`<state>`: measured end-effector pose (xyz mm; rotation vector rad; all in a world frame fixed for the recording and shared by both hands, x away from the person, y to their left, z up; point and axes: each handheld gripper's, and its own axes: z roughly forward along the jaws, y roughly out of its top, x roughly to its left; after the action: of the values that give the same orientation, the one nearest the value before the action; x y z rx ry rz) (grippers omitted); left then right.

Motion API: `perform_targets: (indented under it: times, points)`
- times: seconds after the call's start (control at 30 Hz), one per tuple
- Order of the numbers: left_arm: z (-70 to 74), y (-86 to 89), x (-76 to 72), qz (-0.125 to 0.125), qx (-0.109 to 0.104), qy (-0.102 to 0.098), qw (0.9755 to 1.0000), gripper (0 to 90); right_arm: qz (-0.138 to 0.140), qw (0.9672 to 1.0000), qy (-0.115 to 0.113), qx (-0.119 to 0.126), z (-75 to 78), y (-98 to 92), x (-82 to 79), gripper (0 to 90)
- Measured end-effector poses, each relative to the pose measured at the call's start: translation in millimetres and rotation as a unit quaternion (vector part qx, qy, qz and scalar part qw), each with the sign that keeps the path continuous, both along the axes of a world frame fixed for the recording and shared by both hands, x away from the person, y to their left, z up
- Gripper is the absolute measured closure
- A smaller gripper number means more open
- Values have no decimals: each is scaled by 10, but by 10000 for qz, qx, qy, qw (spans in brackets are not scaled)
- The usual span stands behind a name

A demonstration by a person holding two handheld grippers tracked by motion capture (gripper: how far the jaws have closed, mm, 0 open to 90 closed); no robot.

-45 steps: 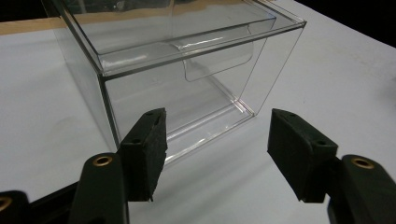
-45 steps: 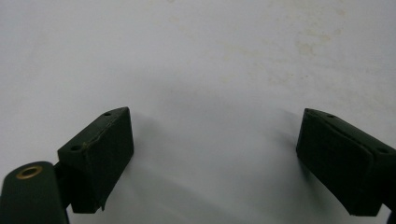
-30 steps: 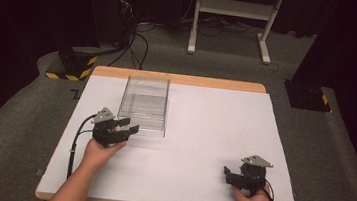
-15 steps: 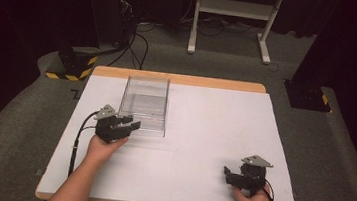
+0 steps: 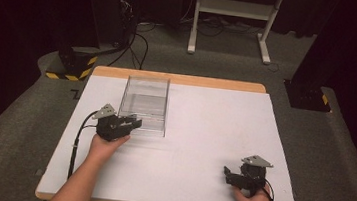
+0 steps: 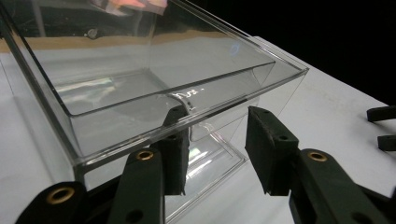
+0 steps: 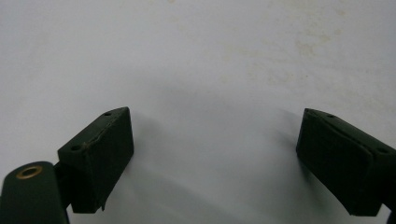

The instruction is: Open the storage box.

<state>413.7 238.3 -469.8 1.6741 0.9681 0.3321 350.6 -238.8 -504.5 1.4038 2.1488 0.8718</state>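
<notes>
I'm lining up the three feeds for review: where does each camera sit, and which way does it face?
High view: above the person's side, facing forward and down on the white table; both forearms, left gripper, right gripper.
Left gripper view: rides that gripper, facing the clear box; its jaws, which have just been closing, straddle the near wall.
Right gripper view: faces bare tabletop; jaws apart.
Shared: the box shows in high and left views.

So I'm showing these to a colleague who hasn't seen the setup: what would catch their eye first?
Probably the clear plastic box at the table's far left, empty and see-through. The left gripper is at its near wall, one jaw inside and one outside, the jaws having just been closing without yet pressing on it. The right gripper rests open on the bare white surface at the near right.
</notes>
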Motion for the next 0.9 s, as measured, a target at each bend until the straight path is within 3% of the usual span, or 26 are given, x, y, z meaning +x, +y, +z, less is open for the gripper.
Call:
perform_targets:
  times: [0.3, 0.4, 0.6, 0.9]
  points:
    - [-39, 37, 17, -7, -55, -54, 10000, 718, 0, 10000, -1, -1, 0, 0, -1, 109]
    - [-61, 70, 25, -92, -237, 11, 9997, 739, -1, 10000, -2, -1, 0, 0, -1, 109]
    - [-95, 115, 17, -206, -364, -56, 9991, 768, 0, 10000, 3, -8, 1, 0, -2, 109]
    - [-115, 143, -19, -299, -378, -152, 9987, 783, 0, 10000, -6, -2, 0, 1, -2, 110]
